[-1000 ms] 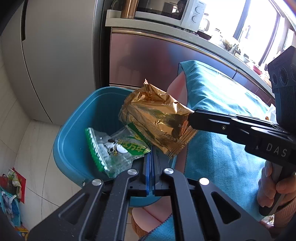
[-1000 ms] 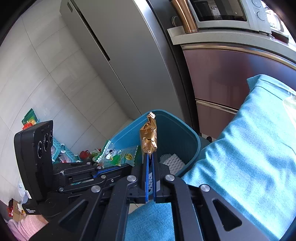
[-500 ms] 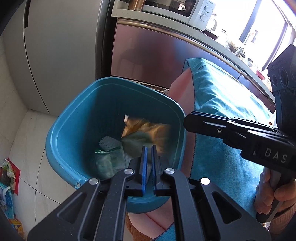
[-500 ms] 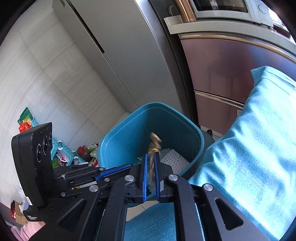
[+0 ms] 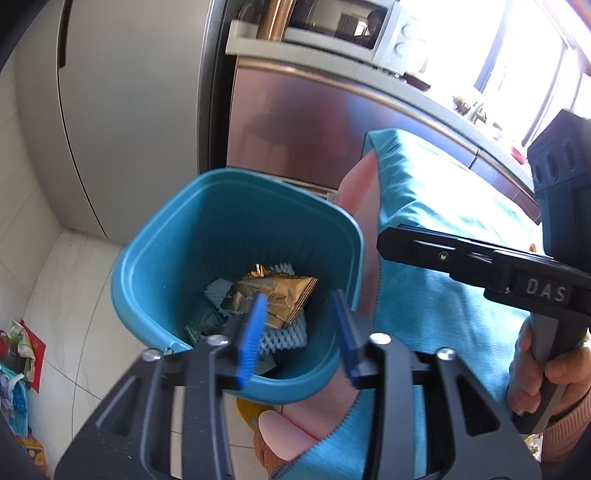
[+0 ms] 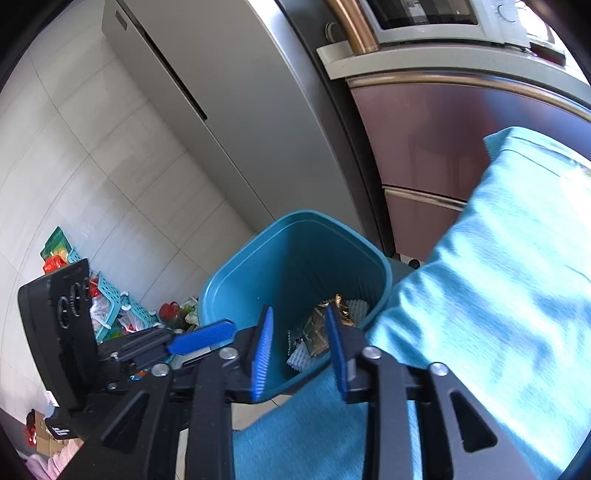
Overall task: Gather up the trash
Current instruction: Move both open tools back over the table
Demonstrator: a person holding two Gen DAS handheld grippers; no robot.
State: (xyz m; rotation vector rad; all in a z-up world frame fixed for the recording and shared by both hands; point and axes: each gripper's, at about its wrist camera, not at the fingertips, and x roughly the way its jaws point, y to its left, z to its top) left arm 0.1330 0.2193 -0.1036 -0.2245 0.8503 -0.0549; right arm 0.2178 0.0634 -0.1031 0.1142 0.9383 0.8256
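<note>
A blue trash bin [image 5: 159,236] stands on the floor beside the table; it also shows in the right wrist view [image 6: 236,273]. A gold wrapper [image 5: 275,295] lies inside it on white foam netting [image 5: 284,332], with a green-and-clear wrapper [image 5: 201,326] beside it. The gold wrapper also shows in the right wrist view [image 6: 319,330]. My left gripper [image 5: 299,332] is open and empty above the bin's near rim. My right gripper [image 6: 301,350] is open and empty over the bin's right side; it also shows in the left wrist view [image 5: 461,254].
A teal cloth [image 5: 443,206] covers the table to the right of the bin. A grey fridge [image 5: 129,110] and a steel cabinet [image 5: 295,122] with a microwave [image 5: 340,26] stand behind. Baskets and packets [image 6: 110,306] lie on the tiled floor to the left.
Both grippers have opened. The gold wrapper and the green-and-clear wrapper have dropped from them into the bin.
</note>
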